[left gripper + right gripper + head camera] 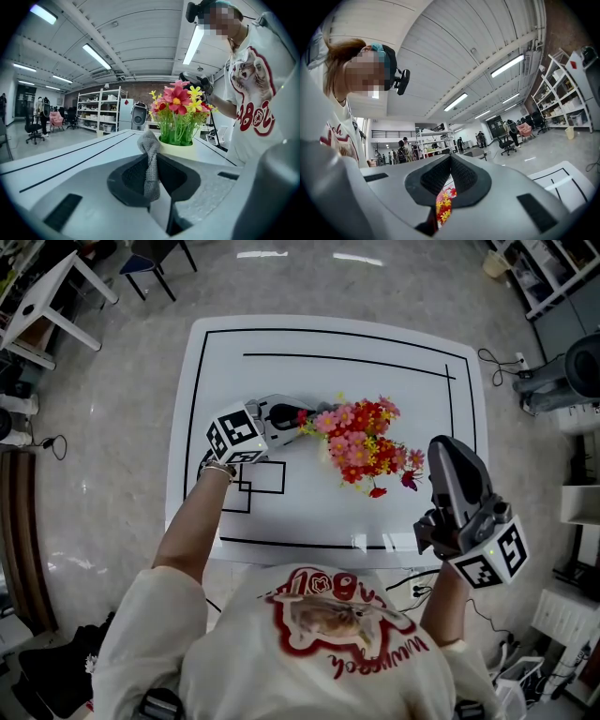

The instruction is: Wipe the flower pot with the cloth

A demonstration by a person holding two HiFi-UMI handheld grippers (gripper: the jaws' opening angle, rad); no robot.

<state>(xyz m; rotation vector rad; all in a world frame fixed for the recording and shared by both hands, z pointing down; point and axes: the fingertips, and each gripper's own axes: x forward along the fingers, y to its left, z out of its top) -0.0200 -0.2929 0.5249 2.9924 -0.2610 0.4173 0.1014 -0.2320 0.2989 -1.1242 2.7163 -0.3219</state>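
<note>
Going by head view, clock centred on flowers (361,442):
- flowers sit in flower pot (177,148), pot on table (412,521), bit right of table's middle
- left gripper (302,421) at 9 o'clock, over table, tip just beside flowers
- cloth (150,157) pinched between its jaws, sticking up in front of pot; touching pot or not, can't tell
- right gripper (442,448) at 3 to 4 o'clock, over table's near right corner, near flowers but apart
- chairs (155,263) on floor past table at 11, shelves (539,273) at 1

Grey cloth (150,161) pinched between jaws, flower pot (182,149) just beyond
</note>
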